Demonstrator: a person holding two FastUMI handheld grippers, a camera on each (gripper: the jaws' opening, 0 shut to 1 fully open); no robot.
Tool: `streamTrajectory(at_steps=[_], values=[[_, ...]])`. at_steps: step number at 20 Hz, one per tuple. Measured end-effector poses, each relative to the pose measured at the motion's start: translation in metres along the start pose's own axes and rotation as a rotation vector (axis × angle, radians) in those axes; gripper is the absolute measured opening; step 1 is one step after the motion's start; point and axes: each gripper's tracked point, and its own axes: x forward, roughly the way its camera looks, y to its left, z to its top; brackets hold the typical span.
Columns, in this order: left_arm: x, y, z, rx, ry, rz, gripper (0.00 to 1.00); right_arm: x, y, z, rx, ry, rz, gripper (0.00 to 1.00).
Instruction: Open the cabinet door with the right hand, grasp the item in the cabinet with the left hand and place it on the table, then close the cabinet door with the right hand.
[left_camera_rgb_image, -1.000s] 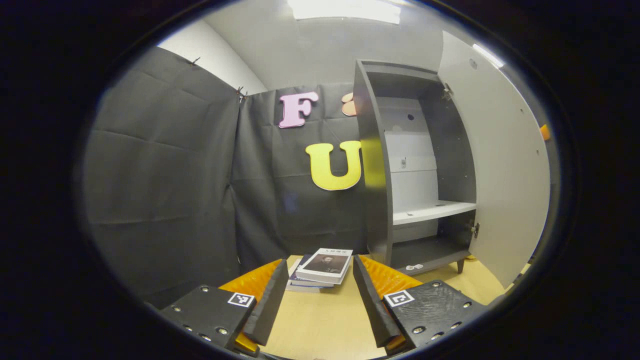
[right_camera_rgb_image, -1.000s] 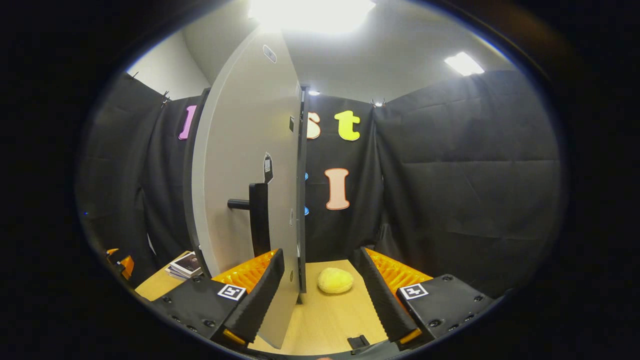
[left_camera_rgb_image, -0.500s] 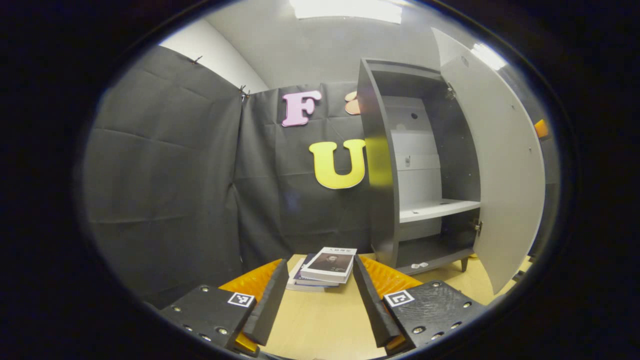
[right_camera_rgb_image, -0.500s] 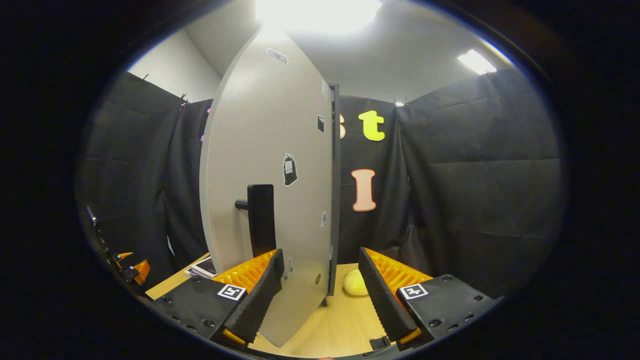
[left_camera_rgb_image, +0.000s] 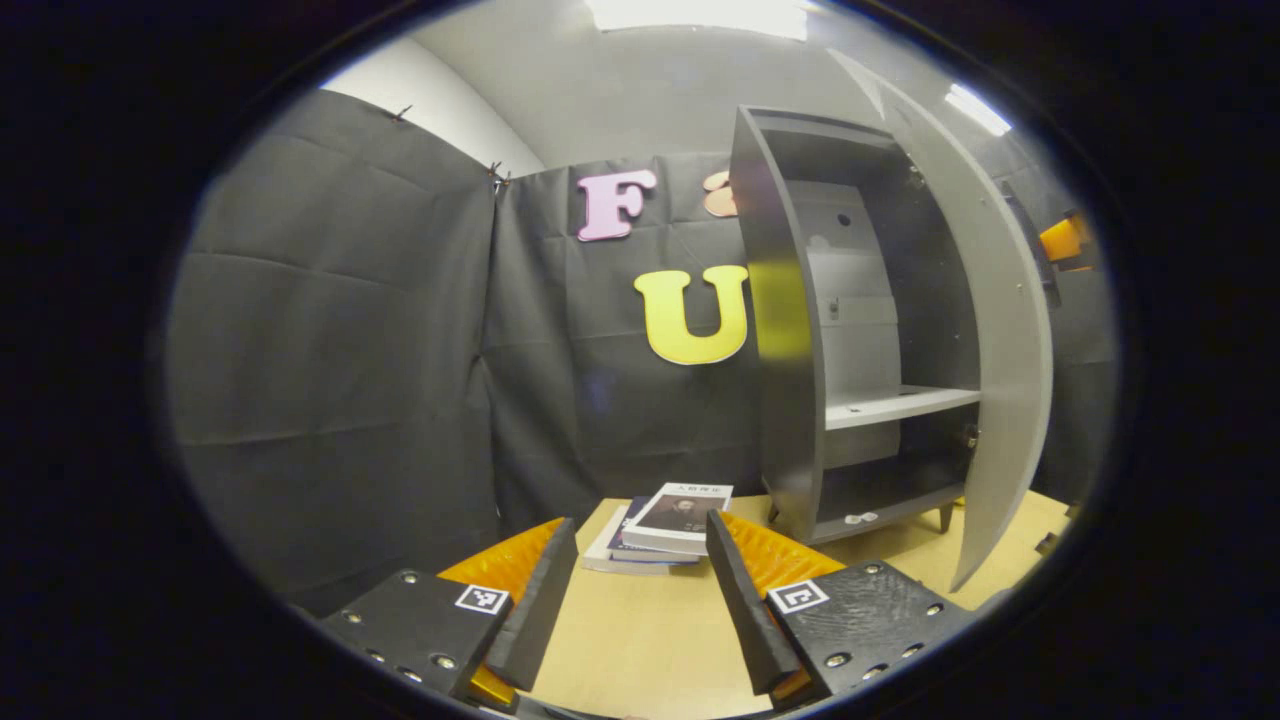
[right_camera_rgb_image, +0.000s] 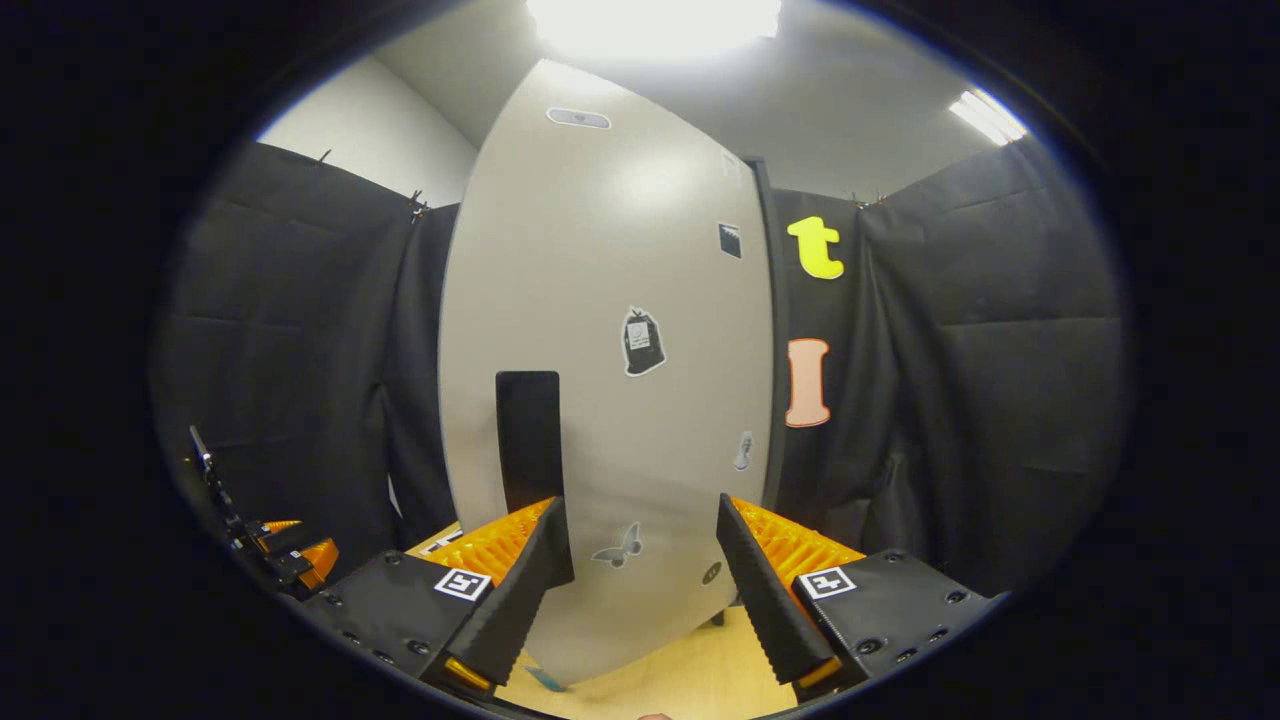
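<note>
Door (right_camera_rgb_image: 610, 380) ajar beside cabinet (left_camera_rgb_image: 790, 330) edge.

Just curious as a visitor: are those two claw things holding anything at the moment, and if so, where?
Nothing is held. The left gripper is open over the light wooden table; the right gripper is open before the tall grey cabinet door.

The tall gray cabinet (left_camera_rgb_image: 790, 330) stands on the bench (left_camera_rgb_image: 640, 640). Its door (left_camera_rgb_image: 1000, 330) hangs partly open on the cabinet's right side. A stack of books (left_camera_rgb_image: 665, 525) lies just left of the cabinet's foot. The left tool (left_camera_rgb_image: 630, 575) is open and holds nothing, near the books.
</note>
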Motion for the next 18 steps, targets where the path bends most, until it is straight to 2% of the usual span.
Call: streamTrajectory(at_steps=[2,3,7,14,16,18], values=[[-0.005,0.006,0.001,0.003,0.001,0.011,0.78,0.014,0.021,0.003,0.004,-0.015,0.053,0.92],[-0.008,0.008,0.0,0.007,0.002,0.015,0.78,0.02,0.026,0.005,-0.003,-0.021,0.065,0.96],[-0.016,0.013,0.004,0.032,0.0,0.026,0.78,0.033,0.054,0.005,-0.011,-0.034,0.12,0.96],[-0.007,-0.011,0.017,0.012,-0.012,-0.008,0.78,0.033,0.049,-0.008,-0.006,-0.005,0.13,0.94],[-0.003,-0.023,0.024,0.018,-0.023,-0.021,0.78,0.024,0.038,-0.011,-0.005,-0.014,0.131,0.97],[-0.002,-0.035,0.03,0.027,-0.026,-0.009,0.78,0.021,0.025,-0.013,-0.011,-0.015,0.141,0.94]])
